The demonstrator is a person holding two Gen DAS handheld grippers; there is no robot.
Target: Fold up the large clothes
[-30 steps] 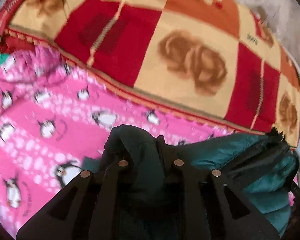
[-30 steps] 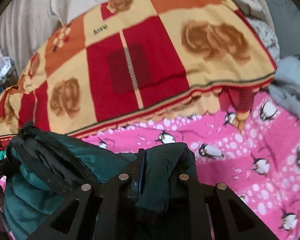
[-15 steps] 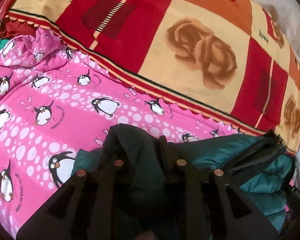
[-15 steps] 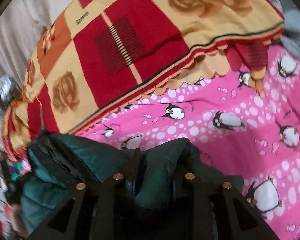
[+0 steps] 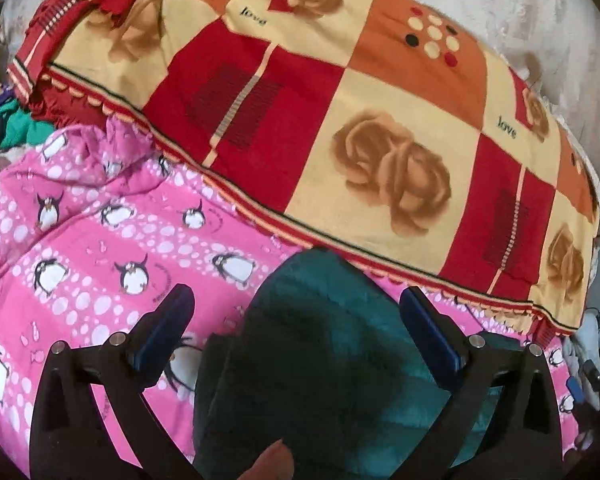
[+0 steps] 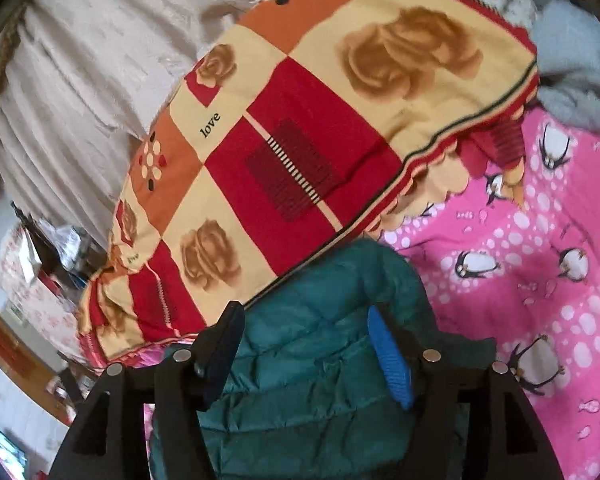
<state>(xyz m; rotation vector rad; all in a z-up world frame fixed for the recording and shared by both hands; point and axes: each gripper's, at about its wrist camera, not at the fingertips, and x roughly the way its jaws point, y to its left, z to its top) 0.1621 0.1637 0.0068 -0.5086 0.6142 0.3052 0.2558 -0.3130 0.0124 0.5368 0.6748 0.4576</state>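
On the pink penguin blanket, teal jacket between both opening, unclamped grippers, left gripper, right gripper.

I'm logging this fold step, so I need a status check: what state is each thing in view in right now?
Left tongs: opening, pads clear of the jacket between them.
Right tongs: opening, jacket between them, no pad pressing.
Dark green puffer jacket: released, bunched up on the pink sheet.
Pink penguin sheet: spread out, wrinkled.
Rose-patterned blanket: folded, lying behind the jacket.
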